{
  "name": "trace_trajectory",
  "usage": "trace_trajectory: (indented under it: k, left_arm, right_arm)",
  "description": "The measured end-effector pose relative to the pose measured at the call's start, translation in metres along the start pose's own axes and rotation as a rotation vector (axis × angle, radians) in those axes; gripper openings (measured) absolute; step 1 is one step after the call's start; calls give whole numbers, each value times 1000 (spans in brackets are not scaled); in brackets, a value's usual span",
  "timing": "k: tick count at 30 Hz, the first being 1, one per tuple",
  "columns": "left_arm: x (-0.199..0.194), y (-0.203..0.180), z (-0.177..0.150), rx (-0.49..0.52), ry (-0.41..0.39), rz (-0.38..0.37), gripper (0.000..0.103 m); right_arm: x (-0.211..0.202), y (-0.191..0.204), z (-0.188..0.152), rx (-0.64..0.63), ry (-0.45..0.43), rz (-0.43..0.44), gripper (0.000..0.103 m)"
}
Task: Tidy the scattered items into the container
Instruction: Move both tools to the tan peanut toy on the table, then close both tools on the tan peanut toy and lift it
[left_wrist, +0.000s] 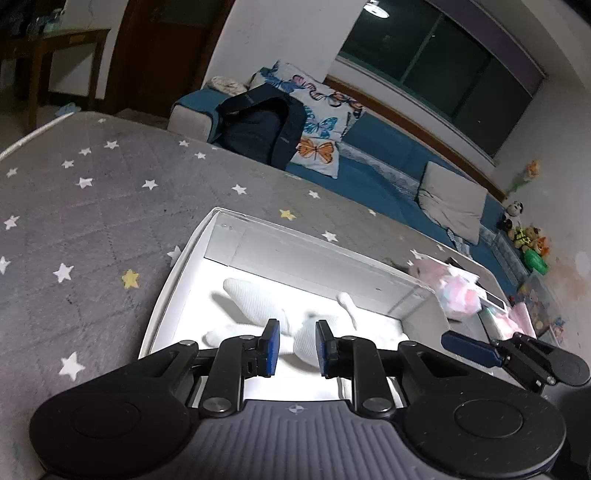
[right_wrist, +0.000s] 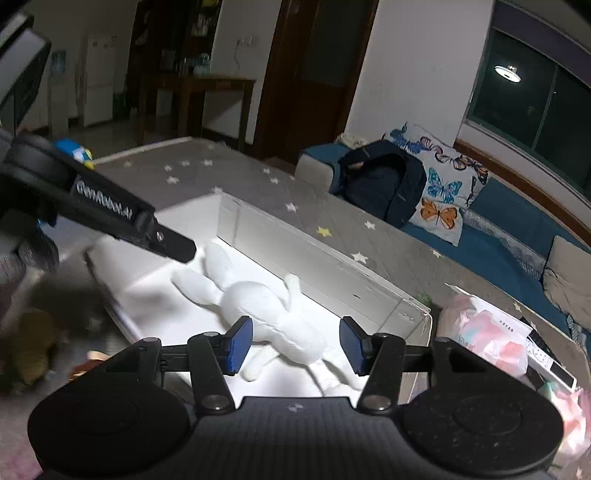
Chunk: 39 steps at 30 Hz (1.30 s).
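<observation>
A white plush rabbit (left_wrist: 255, 299) (right_wrist: 258, 302) lies on its side on the floor of a white open-topped box (left_wrist: 295, 230) (right_wrist: 314, 266) that stands on a grey star-patterned mat. My left gripper (left_wrist: 297, 328) hovers over the rabbit's body, open, and its blue pads do not touch the rabbit. My right gripper (right_wrist: 295, 328) is open wider above the rabbit's torso and legs and also holds nothing. In the left wrist view one right finger (left_wrist: 469, 347) shows at the box's right end. In the right wrist view one left finger (right_wrist: 147, 225) shows over the box's left end.
A pink plastic bag (left_wrist: 458, 291) (right_wrist: 491, 332) lies just beyond the box's right end, with a white device (right_wrist: 546, 358) beside it. A yellow-green soft toy (right_wrist: 33, 354) lies blurred on the floor left of the box. A blue sofa with a dark backpack (left_wrist: 258, 129) stands behind the mat.
</observation>
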<state>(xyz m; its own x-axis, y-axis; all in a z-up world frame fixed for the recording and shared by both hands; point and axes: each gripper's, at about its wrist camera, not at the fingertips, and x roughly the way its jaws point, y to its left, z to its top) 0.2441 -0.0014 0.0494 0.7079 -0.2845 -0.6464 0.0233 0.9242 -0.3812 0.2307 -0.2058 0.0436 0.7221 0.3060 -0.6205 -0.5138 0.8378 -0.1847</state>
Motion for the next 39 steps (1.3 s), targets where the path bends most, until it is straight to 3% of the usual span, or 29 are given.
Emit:
trace_trajectory:
  k: [11,20,31,39]
  left_arm:
    - [-48,0,-28,36,-31,7,23]
    - [-81,28,-55,35,-39,22,23]
    - [-103,78,-85,-37,-6,60,23]
    - [-96,98,-97,-118,48,32,23]
  right_arm:
    - [-56,35,-12,36,-87,45,53]
    - [-69,81,-31,52,-99,115,53]
    - [-59,131,-44,20,-62,214,53]
    - [-40,150,-46,16,-24,262,53]
